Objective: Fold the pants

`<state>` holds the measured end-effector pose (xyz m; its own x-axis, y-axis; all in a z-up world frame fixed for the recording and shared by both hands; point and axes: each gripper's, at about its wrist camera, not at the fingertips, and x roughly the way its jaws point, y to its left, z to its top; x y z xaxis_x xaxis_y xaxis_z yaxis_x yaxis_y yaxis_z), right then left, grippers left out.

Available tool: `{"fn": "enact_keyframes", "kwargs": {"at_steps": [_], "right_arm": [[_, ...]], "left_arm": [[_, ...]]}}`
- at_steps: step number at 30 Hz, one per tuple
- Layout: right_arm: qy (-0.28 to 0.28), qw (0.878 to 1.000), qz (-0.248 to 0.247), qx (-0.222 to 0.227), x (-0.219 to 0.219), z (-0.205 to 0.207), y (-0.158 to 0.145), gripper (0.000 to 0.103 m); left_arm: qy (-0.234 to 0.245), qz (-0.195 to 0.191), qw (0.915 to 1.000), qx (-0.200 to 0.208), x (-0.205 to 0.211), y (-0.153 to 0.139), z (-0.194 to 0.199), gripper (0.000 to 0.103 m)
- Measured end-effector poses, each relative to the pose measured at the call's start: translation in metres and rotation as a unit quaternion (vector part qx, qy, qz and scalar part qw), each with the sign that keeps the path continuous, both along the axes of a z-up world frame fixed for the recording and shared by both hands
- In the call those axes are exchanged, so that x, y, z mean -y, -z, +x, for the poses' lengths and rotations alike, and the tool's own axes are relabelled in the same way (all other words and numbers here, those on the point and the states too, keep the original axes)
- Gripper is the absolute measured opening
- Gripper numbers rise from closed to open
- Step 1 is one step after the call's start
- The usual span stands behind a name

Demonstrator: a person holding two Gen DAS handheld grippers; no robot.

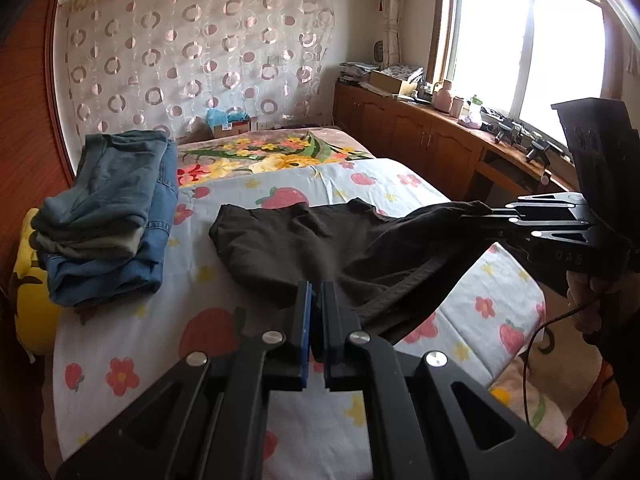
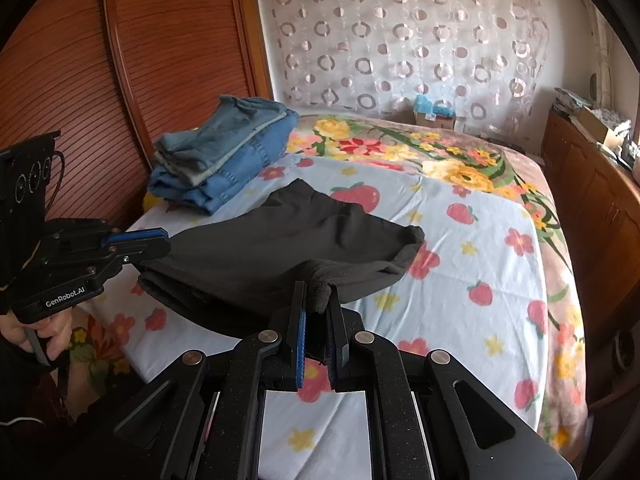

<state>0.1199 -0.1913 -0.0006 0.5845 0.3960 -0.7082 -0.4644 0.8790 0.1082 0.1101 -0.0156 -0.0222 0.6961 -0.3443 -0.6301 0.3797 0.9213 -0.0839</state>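
Dark brown pants [image 1: 320,240] lie partly on the strawberry-print sheet, their near edge lifted off the bed. My left gripper [image 1: 316,292] is shut on one near corner of that edge. My right gripper [image 2: 318,292] is shut on the other corner, with cloth bunched between its blue pads. The right gripper [image 1: 486,216] also shows at the right of the left wrist view, pulling the fabric taut. At the left of the right wrist view the left gripper [image 2: 166,240] clamps the pants [image 2: 288,236]. The far end of the pants rests flat on the bed.
A stack of folded jeans [image 1: 112,216] sits at the bed's far left beside a wooden wardrobe [image 2: 100,80]. A yellow pillow [image 1: 32,296] lies below it. Wooden cabinets [image 1: 420,136] with clutter run under the window on the right. A floral blanket [image 2: 440,152] covers the far bed.
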Motion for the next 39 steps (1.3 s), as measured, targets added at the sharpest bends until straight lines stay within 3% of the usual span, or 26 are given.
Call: {"fn": "enact_keyframes", "kwargs": {"at_steps": [9,15,25,31,35,38,39], "right_arm": [[0.007,1.0,-0.001,-0.003,0.001,-0.033,0.018,0.005],[0.028,1.0,-0.002,0.009,0.005,-0.05,0.021,0.005],[0.041,0.999,-0.006,-0.024,0.015,-0.05,0.051,0.005],[0.051,0.997,-0.017,-0.055,0.021,-0.048,0.082,0.005],[0.053,0.997,-0.014,-0.062,0.024,-0.049,0.092,0.005],[0.053,0.997,-0.013,-0.061,0.025,-0.05,0.094,0.005],[0.053,0.997,-0.012,-0.061,0.025,-0.05,0.095,0.005]], "left_arm": [[-0.001,-0.033,0.9994,-0.013,-0.007,0.015,-0.029,0.001],[-0.004,-0.029,0.9996,-0.001,-0.007,0.013,-0.042,0.001],[-0.012,-0.019,0.9995,-0.023,-0.006,0.039,-0.041,0.002],[-0.006,-0.022,0.9974,-0.068,0.001,0.064,-0.03,0.015],[-0.002,-0.015,0.9958,-0.09,0.008,0.079,-0.026,0.03],[-0.007,-0.006,0.9932,-0.116,0.012,0.095,-0.021,0.033],[-0.009,-0.003,0.9945,-0.104,0.014,0.095,-0.025,0.034]]}}
